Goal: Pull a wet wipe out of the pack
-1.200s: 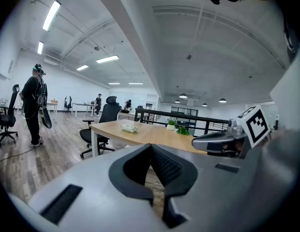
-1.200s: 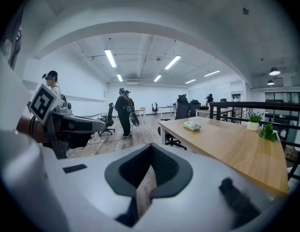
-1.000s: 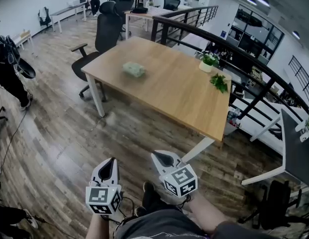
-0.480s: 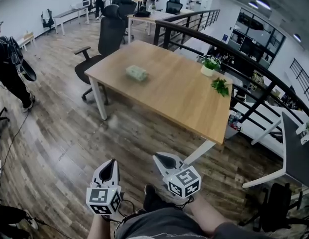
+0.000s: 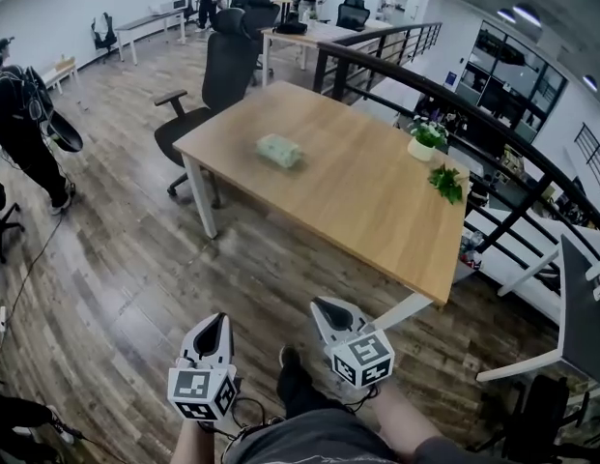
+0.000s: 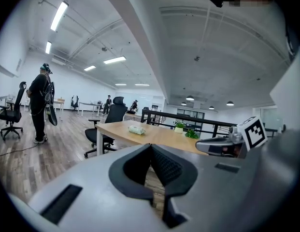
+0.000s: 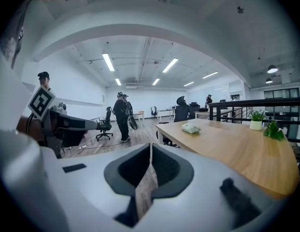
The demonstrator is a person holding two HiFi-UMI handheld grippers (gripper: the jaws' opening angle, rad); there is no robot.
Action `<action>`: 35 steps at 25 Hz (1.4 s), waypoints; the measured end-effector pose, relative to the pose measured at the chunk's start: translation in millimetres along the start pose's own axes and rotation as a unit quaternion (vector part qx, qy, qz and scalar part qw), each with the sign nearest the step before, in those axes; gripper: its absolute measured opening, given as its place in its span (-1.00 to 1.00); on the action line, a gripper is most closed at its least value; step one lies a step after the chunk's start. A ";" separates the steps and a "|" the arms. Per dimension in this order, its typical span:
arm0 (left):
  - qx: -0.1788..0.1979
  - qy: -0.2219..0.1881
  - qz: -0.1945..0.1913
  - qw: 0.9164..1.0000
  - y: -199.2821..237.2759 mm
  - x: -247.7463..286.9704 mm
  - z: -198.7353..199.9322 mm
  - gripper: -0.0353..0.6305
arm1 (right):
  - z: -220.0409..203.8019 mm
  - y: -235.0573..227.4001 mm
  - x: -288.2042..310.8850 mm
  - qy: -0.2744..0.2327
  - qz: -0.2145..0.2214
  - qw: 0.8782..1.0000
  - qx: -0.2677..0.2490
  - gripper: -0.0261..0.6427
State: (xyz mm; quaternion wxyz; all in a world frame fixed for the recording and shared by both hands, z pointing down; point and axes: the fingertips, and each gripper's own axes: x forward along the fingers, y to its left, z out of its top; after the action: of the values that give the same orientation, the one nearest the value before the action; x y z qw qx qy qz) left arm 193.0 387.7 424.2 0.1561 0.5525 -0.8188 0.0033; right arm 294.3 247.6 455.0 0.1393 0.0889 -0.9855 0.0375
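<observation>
On the wooden table (image 5: 367, 201), the wipe pack (image 5: 279, 151) lies toward its far left end. Well short of it, the left tool (image 5: 214, 322) and right tool (image 5: 326, 306) hover over the floor (image 5: 116, 278), both closed and empty.

**Jaws shut, pack far off**

My right gripper (image 7: 150, 154) has its jaws pressed together, nothing between them. The wooden table (image 7: 236, 151) runs along the right; the wet wipe pack (image 7: 191, 128) lies near its far end.

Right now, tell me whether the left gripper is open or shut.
Shut. The left gripper shows its jaws touching at the tips, with nothing between.
</observation>
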 end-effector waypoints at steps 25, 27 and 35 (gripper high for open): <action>0.018 0.017 0.004 1.000 54.5 245.7 70.2 -0.85 | 49.8 -182.8 190.0 0.017 0.000 0.999 -0.039 -0.85; 0.014 0.015 -0.003 1.000 51.3 256.7 72.2 -0.85 | 50.3 -191.1 196.9 0.018 0.001 0.999 -0.042 -0.85; -0.003 0.011 -0.009 1.000 56.4 279.6 83.5 -0.85 | 54.5 -204.2 217.1 0.021 0.012 0.999 -0.034 -0.85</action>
State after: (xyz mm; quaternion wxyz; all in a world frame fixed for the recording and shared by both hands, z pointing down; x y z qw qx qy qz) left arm 25.5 142.2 426.6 0.1673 0.5591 -0.8120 0.0054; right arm 112.3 6.0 474.0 0.1621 0.0710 -0.9842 0.0071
